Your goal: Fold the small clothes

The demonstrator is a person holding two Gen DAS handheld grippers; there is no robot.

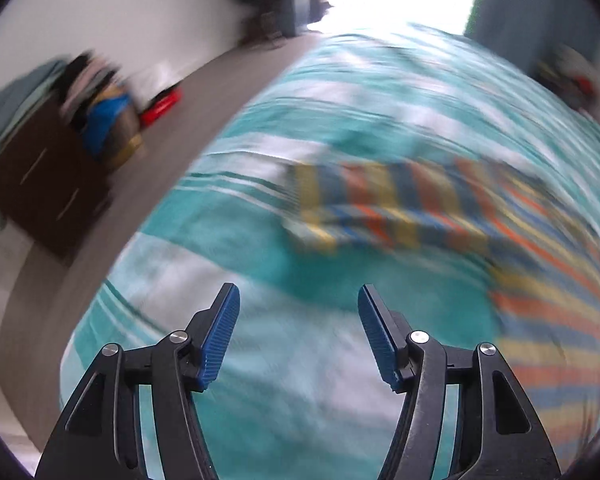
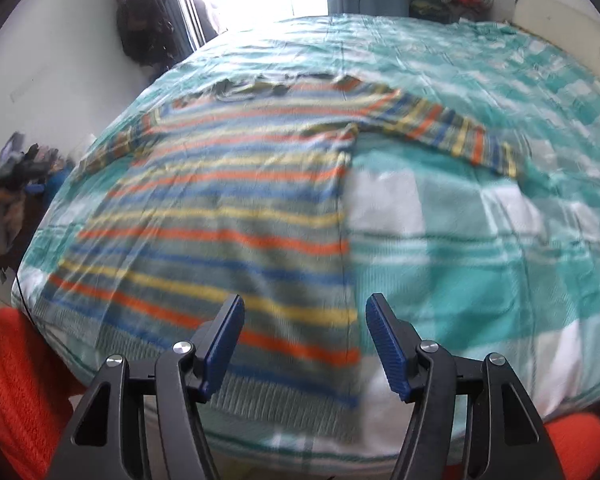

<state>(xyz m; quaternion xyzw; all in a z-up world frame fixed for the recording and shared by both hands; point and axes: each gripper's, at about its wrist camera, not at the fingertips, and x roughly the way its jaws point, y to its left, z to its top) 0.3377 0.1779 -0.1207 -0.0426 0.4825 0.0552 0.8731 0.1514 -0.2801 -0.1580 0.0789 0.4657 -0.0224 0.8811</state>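
One striped knit sweater [image 2: 228, 216] lies flat on my teal checked bedspread [image 2: 480, 240], hem near, collar far, one sleeve [image 2: 452, 128] angled right. Both my left gripper [image 1: 299, 312] and right gripper [image 2: 305, 320] hang wide apart, holding nothing.

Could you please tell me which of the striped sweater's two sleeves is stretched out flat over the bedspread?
On the striped sweater, the sleeve on the right of the right wrist view reaches straight out across the checked bedspread. The other sleeve stays close along the body.
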